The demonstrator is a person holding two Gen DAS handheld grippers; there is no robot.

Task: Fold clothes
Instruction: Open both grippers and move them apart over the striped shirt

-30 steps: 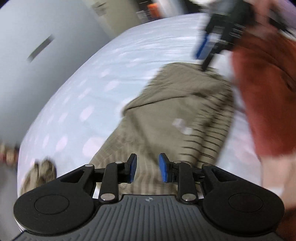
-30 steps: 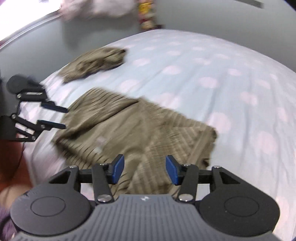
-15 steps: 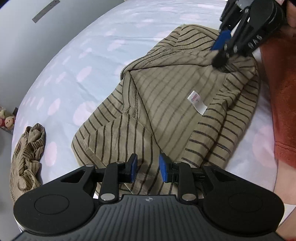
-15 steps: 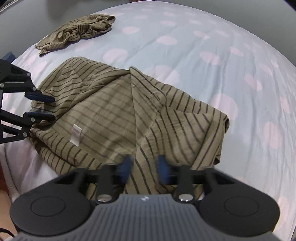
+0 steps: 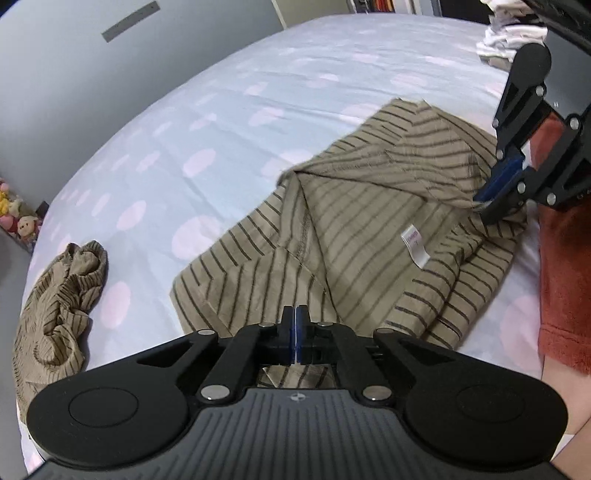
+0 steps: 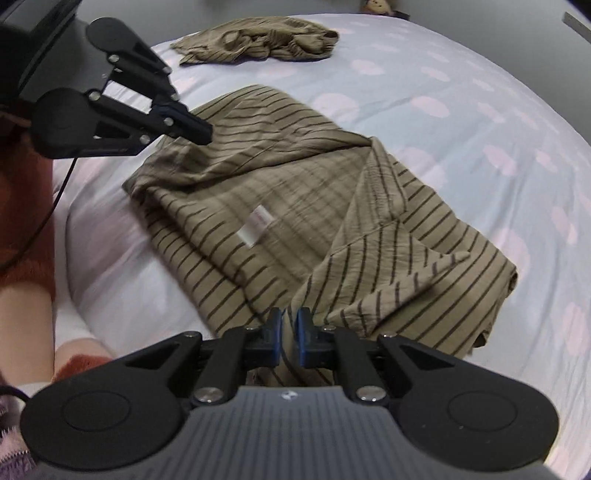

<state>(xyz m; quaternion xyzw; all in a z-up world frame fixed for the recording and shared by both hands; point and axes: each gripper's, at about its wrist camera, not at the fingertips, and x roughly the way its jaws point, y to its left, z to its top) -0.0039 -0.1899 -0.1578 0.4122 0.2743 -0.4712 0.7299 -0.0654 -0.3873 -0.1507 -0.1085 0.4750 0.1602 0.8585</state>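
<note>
A tan shirt with dark stripes (image 5: 351, 229) (image 6: 295, 206) lies rumpled on the bed, its white label (image 5: 415, 245) facing up. My left gripper (image 5: 296, 325) (image 6: 205, 134) is shut, its blue pads pinching one edge of the shirt, and the cloth ridges up toward its tips. My right gripper (image 6: 289, 328) (image 5: 487, 206) is shut on the opposite edge, with a fold of striped cloth caught between its pads. The two grippers face each other across the shirt.
The pale blue bed sheet with pink spots (image 5: 221, 129) (image 6: 480, 110) spreads around the shirt. A second striped garment (image 5: 59, 302) (image 6: 258, 40) lies crumpled farther off. A person's rust-red sleeve (image 5: 565, 277) (image 6: 22, 206) is at the bed's edge. White folded clothes (image 5: 506, 33) sit at the far end.
Both pairs of jaws have closed on the shirt's edges, the right first and then the left. The right gripper came down onto the cloth and rolled; the left hardly moved.
</note>
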